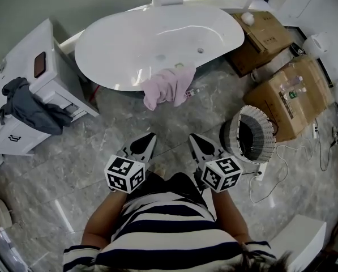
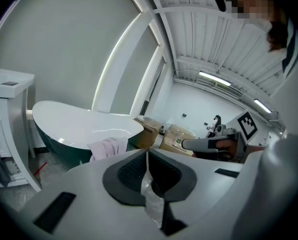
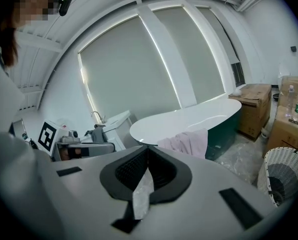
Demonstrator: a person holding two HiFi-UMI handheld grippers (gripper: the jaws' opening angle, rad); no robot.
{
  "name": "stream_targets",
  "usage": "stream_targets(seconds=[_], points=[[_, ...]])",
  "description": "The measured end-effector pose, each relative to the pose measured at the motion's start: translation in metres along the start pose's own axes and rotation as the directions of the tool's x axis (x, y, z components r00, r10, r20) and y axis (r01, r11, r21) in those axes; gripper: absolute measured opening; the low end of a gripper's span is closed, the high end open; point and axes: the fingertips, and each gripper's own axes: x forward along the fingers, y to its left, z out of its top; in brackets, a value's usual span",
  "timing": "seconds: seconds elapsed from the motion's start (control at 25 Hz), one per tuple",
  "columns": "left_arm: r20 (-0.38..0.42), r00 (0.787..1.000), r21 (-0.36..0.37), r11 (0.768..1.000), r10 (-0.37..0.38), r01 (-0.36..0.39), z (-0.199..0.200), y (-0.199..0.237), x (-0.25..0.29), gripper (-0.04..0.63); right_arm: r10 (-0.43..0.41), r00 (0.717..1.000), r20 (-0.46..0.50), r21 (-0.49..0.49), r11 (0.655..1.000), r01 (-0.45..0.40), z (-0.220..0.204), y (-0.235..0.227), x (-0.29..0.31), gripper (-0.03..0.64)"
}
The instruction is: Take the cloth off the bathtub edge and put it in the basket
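Note:
A pink cloth (image 1: 167, 86) hangs over the near edge of the white bathtub (image 1: 152, 41); it also shows in the left gripper view as the cloth (image 2: 108, 148) and in the right gripper view as the cloth (image 3: 186, 142). The woven basket (image 1: 252, 134) stands on the floor to the right, also the basket (image 3: 284, 176). My left gripper (image 1: 148, 142) and right gripper (image 1: 196, 142) hover side by side over the floor, short of the tub, both shut with nothing between their jaws.
Cardboard boxes (image 1: 287, 95) stand behind the basket, and another box (image 1: 262, 38) sits by the tub's right end. A white vanity (image 1: 30, 86) with a dark garment (image 1: 30, 109) on it stands at left. White cables (image 1: 293, 163) lie on the marble floor.

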Motion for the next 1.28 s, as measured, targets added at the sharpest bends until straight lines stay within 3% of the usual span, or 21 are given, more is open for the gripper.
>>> stream_targets(seconds=[0.2, 0.68, 0.88, 1.12, 1.28], points=[[-0.028, 1.000, 0.059, 0.998, 0.009, -0.007, -0.001, 0.018, 0.015, 0.026, -0.027, 0.999, -0.020, 0.006, 1.000, 0.027, 0.001, -0.018, 0.025, 0.026], [-0.080, 0.994, 0.036, 0.997, 0.077, -0.074, 0.008, 0.077, 0.080, 0.028, -0.023, 0.997, -0.080, -0.015, 1.000, 0.022, 0.020, -0.081, 0.099, 0.028], [-0.119, 0.986, 0.038, 0.993, 0.118, -0.114, 0.019, 0.100, 0.123, 0.028, 0.041, 0.991, -0.127, -0.028, 0.999, -0.045, 0.030, -0.115, 0.138, 0.028], [-0.184, 0.967, 0.027, 0.984, 0.178, -0.177, 0.022, 0.117, 0.176, 0.028, 0.174, 0.968, -0.182, -0.056, 0.981, -0.187, 0.045, -0.147, 0.187, 0.029], [-0.247, 0.948, 0.023, 0.979, 0.202, -0.203, 0.014, 0.127, 0.205, 0.028, 0.203, 0.955, -0.214, -0.041, 0.975, -0.216, 0.051, -0.173, 0.214, 0.029]])
